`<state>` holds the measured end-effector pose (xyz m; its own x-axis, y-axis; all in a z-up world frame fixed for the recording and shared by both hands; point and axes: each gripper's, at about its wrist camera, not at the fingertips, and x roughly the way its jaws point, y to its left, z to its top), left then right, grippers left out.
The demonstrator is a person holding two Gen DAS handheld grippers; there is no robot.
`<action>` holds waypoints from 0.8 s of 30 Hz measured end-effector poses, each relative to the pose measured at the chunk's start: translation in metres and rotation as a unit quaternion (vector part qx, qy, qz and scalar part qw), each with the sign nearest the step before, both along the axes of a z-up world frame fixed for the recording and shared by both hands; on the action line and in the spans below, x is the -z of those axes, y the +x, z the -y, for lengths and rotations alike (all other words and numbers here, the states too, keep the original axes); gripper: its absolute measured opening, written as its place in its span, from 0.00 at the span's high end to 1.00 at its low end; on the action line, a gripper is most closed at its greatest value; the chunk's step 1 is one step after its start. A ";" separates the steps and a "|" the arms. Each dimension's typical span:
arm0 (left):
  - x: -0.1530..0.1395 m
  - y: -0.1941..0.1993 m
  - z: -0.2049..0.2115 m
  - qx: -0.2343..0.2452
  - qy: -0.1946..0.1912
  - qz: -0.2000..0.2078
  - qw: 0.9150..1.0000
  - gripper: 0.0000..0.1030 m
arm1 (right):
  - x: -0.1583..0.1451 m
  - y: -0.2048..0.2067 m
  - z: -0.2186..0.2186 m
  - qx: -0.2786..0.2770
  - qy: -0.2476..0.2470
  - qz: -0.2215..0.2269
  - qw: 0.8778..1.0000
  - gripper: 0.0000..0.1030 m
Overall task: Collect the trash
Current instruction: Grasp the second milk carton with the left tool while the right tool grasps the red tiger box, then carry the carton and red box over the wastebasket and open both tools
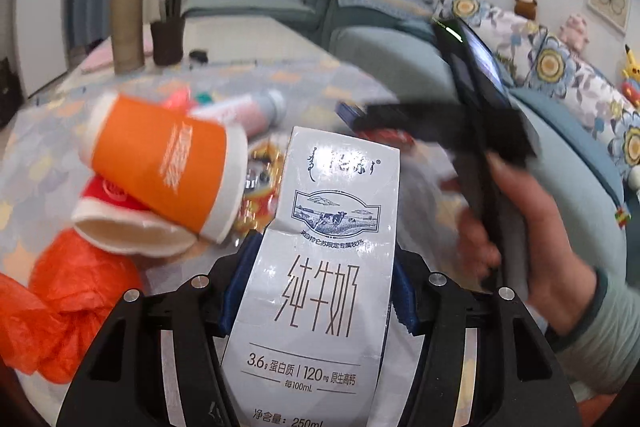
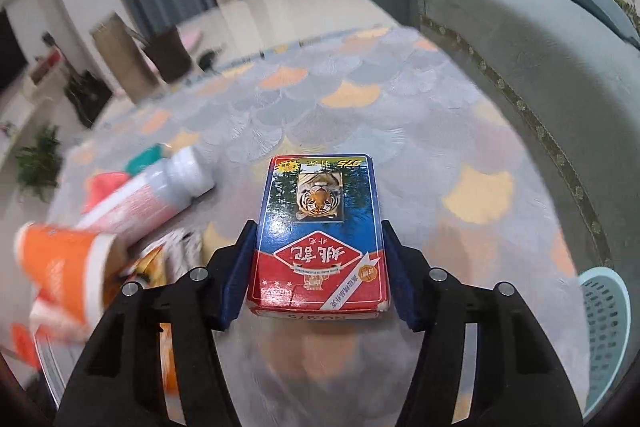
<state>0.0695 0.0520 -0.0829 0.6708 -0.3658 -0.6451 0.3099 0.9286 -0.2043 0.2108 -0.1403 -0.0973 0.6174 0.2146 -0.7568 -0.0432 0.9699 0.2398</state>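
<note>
Our left tongs (image 1: pixel 316 291) are clamped on a white milk carton (image 1: pixel 320 267), blue pads pressed against both of its sides, its top pointing away from us. Our right tongs (image 2: pixel 318 267) sit on either side of a red-and-blue playing-card box (image 2: pixel 318 231) with a tiger on it; the pads lie just beside its long edges, but we cannot tell whether they press on it or only flank it.

Only the left view shows the right hand (image 1: pixel 532 239) itself, off to the right of the carton, and it is blurred. Only the right view shows a pale blue perforated basket (image 2: pixel 604 327) low to the right of the tongs; its contents are out of sight.

Left of both tongs lie an orange paper cup (image 1: pixel 164 163) on its side, resting on a red-and-white cup (image 1: pixel 120 223), with a small plastic bottle (image 2: pixel 160 195) beyond them. A crumpled orange plastic bag (image 1: pixel 60 299) lies nearest us on the left.

The desk (image 2: pixel 360 107) wears a grey cloth with a scale pattern in peach and yellow. Beyond it stand a teal sofa (image 2: pixel 540 67) with flowered cushions, blue curtains and framed pictures.
</note>
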 end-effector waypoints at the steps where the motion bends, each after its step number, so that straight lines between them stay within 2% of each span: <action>1: -0.006 -0.001 0.002 0.003 -0.005 0.005 1.000 0.45 | -0.005 -0.011 0.008 0.000 0.001 0.008 1.000 0.46; 6: -0.041 -0.008 0.019 0.018 -0.035 0.024 0.999 0.45 | -0.031 -0.058 0.042 0.007 0.024 0.031 0.999 0.46; 10: -0.071 -0.018 0.046 0.040 -0.043 0.052 0.997 0.46 | -0.063 -0.096 0.074 0.025 0.035 0.068 0.997 0.46; 14: -0.103 -0.029 0.084 0.073 -0.051 0.079 0.993 0.46 | -0.099 -0.135 0.118 0.045 0.046 0.103 0.993 0.46; 17: -0.121 -0.034 0.124 0.101 -0.061 0.091 0.989 0.46 | -0.113 -0.162 0.153 0.073 0.045 0.115 0.990 0.46; 20: -0.128 -0.037 0.160 0.129 -0.070 0.089 0.985 0.46 | -0.114 -0.188 0.191 0.106 0.045 0.119 0.986 0.46; 24: -0.122 -0.038 0.207 0.165 -0.080 0.068 0.981 0.46 | -0.096 -0.218 0.238 0.157 0.038 0.106 0.981 0.46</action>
